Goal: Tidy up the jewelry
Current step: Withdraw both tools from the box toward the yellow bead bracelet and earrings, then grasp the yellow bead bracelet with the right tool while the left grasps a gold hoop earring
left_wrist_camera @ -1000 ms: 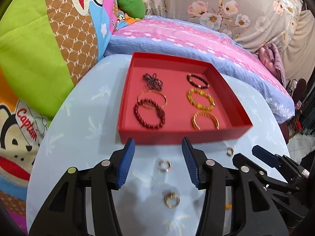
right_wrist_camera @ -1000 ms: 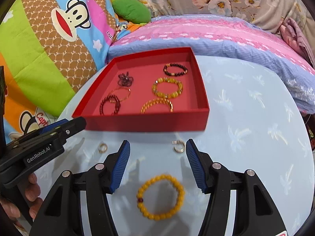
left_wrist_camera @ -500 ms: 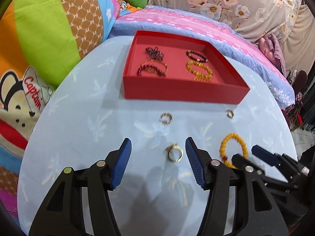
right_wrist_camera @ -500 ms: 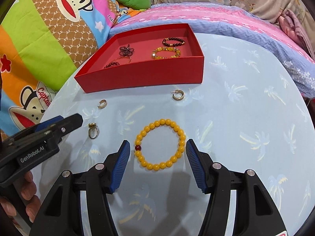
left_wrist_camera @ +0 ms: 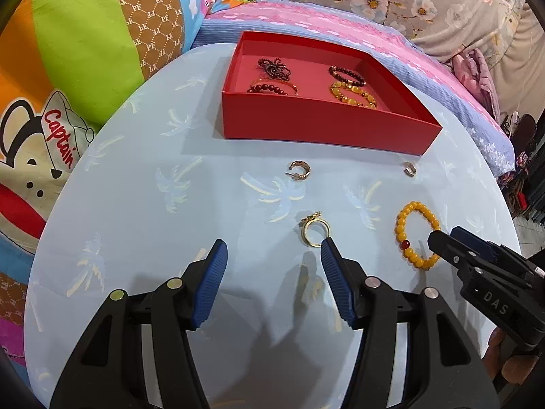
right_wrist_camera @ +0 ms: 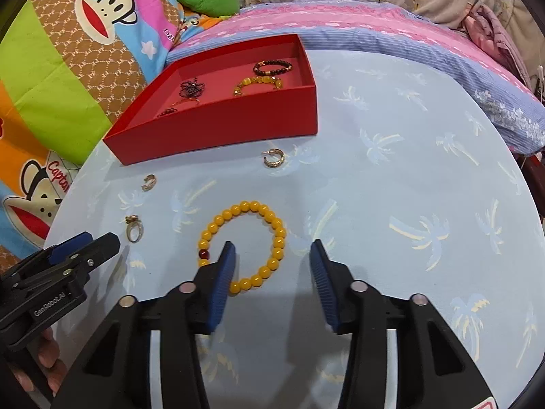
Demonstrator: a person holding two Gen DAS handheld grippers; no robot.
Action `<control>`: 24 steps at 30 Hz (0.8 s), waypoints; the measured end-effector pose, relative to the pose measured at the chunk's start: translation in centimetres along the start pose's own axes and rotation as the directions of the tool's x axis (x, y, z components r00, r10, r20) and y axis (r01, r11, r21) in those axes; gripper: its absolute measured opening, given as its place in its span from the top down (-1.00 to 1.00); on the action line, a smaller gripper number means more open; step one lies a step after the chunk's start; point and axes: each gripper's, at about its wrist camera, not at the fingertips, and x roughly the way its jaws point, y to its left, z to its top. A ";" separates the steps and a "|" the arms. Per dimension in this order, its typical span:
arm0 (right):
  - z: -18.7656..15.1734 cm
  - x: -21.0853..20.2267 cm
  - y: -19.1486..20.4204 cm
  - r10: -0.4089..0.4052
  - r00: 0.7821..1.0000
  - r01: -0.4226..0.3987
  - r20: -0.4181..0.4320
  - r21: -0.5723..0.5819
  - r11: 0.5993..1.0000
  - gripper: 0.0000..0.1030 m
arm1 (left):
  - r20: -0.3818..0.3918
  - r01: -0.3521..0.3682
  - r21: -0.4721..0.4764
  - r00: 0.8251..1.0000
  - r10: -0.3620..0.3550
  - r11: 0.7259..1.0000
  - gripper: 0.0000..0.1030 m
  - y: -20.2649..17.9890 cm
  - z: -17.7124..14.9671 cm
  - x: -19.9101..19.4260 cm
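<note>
Both grippers dropped from red tray toward table. Right gripper closing astride yellow bead bracelet, not yet pinched. Left gripper spread, empty, beside gold ring. Pickups imminent.

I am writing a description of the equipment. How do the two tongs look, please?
The left tongs and the right tongs share one design: black plastic arms with triangular cutouts, round silver pins at the joints, and ribbed blue pads inside the fingers. White lettering marks the sides: "GenRobot.AI" on the left tool, "DAS" on the right.
</note>
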 end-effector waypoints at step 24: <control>0.0 0.7 0.8 -0.039 0.999 0.040 0.025 -0.061 0.997 0.85 | 0.011 -0.017 0.068 1.000 0.016 0.998 0.91 -1.6 1.0 1.9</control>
